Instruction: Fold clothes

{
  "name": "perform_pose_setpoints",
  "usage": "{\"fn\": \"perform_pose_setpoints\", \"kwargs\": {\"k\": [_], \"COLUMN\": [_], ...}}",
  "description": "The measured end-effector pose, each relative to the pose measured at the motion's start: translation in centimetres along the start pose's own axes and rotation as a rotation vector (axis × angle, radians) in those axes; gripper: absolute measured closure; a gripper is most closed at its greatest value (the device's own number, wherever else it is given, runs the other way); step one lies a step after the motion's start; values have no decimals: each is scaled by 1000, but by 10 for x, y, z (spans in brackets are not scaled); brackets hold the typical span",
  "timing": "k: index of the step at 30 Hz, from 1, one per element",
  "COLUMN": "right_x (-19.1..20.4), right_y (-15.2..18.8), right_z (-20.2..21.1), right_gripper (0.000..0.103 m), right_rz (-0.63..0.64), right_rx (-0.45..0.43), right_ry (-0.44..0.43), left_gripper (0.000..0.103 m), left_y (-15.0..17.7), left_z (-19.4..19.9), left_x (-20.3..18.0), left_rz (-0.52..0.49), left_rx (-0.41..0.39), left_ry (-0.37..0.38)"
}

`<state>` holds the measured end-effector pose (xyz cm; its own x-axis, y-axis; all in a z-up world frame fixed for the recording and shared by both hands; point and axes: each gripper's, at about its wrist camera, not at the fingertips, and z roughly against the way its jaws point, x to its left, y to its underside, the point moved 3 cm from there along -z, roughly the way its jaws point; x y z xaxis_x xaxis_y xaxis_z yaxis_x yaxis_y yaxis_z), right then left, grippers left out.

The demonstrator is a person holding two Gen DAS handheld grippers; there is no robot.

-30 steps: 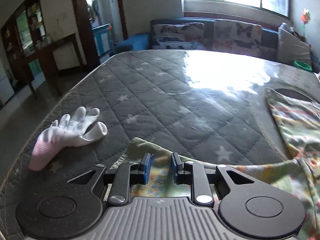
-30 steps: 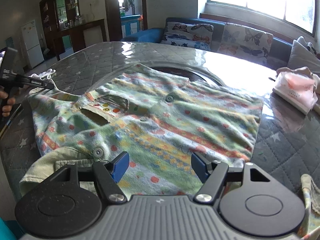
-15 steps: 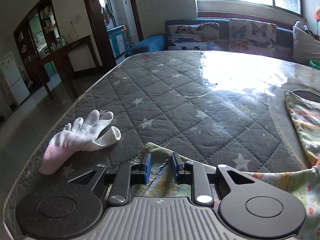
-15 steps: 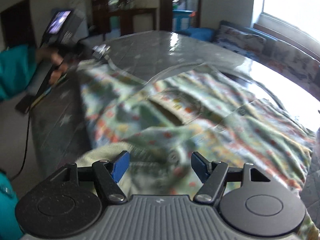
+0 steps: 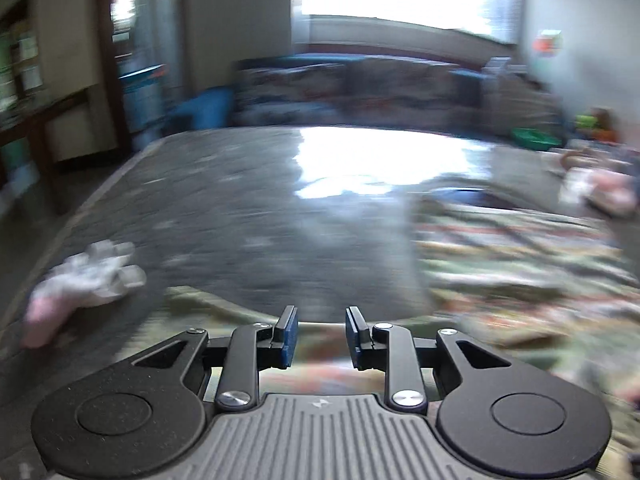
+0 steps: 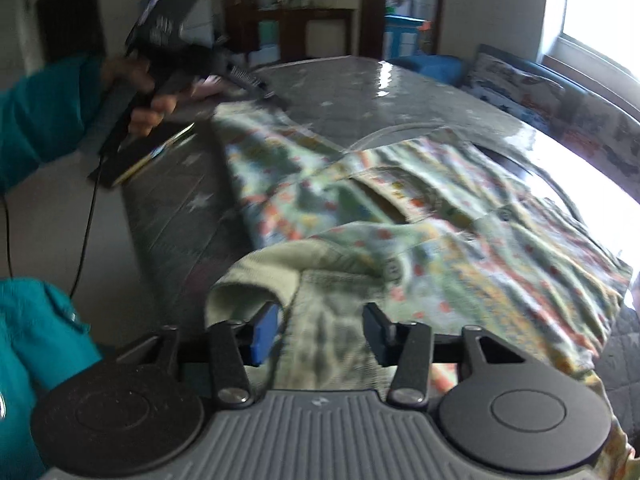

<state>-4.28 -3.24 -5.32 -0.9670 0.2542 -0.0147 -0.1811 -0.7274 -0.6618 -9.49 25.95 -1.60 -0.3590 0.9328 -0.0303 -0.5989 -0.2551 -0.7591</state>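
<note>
A green patterned garment [image 6: 460, 220] with buttons and a chest pocket lies spread on the dark quilted table [image 6: 352, 92]. My right gripper [image 6: 320, 334] is open, its jaws on either side of the garment's near collar edge. My left gripper [image 5: 318, 334] has a gap between its blue pads and sits over the garment's sleeve end [image 5: 320, 372]; cloth lies under the pads, and a grip is not visible. In the right wrist view the left gripper [image 6: 256, 84] is held by a hand at the far sleeve tip. The left wrist view is blurred.
A white and pink glove [image 5: 80, 284] lies on the table left of the left gripper. A folded pink item [image 5: 600, 192] sits at the far right. A sofa [image 5: 360, 88] stands behind the table. The table edge [image 6: 136, 224] runs near the person's teal sleeve [image 6: 36, 128].
The left gripper's pads have spread apart from their closer hold on the sleeve, and its view has swung right. The right gripper has moved down onto the collar edge, its jaws narrower than before.
</note>
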Motion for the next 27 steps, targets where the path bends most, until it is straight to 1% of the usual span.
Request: {"fn": "perform_pose_setpoints", "kwargs": {"k": [2,4,6,9,11,13,16,17,19,20,22,23,27], "right_x": [5,6,5,-4,-15,-25,-35,-36,-35,-35,-33,-31,-23], "right_y": [3,5,6,7,9,11,16,17,17,17,15,13,7], "right_z": [-6,-8,-7,-2,2,6,11,11,10,9,7,6,0], "right_gripper": [70,74,90,96,97,97,97,97,96,93,89,85,79], "right_rz": [17,15,-13,-81,-144,-197,-244,-248,-239,-238,-228,-220,-187], "right_rx": [27,34,27,14,7,0,1,4,2,3,-2,-9,-20], "right_ry": [16,24,9,15,19,25,29,24,19,17,14,11,-9], "left_gripper": [74,73,72,71,71,71,66,66,66,66,66,66,66], "left_y": [3,8,12,23,31,40,52,55,61,64,67,68,68], "left_z": [13,25,37,47,49,48,46,43,38,35,32,32,33], "left_x": [-25,-50,-76,-107,-123,-134,-146,-148,-150,-151,-150,-149,-146], "left_rz": [-68,-147,-216,-299,-356,-404,-464,-477,-501,-513,-526,-529,-539], "left_rx": [-12,-23,-27,-18,-4,9,38,52,77,84,93,93,90], "left_ry": [116,234,348,484,542,565,590,591,564,542,526,523,525]}}
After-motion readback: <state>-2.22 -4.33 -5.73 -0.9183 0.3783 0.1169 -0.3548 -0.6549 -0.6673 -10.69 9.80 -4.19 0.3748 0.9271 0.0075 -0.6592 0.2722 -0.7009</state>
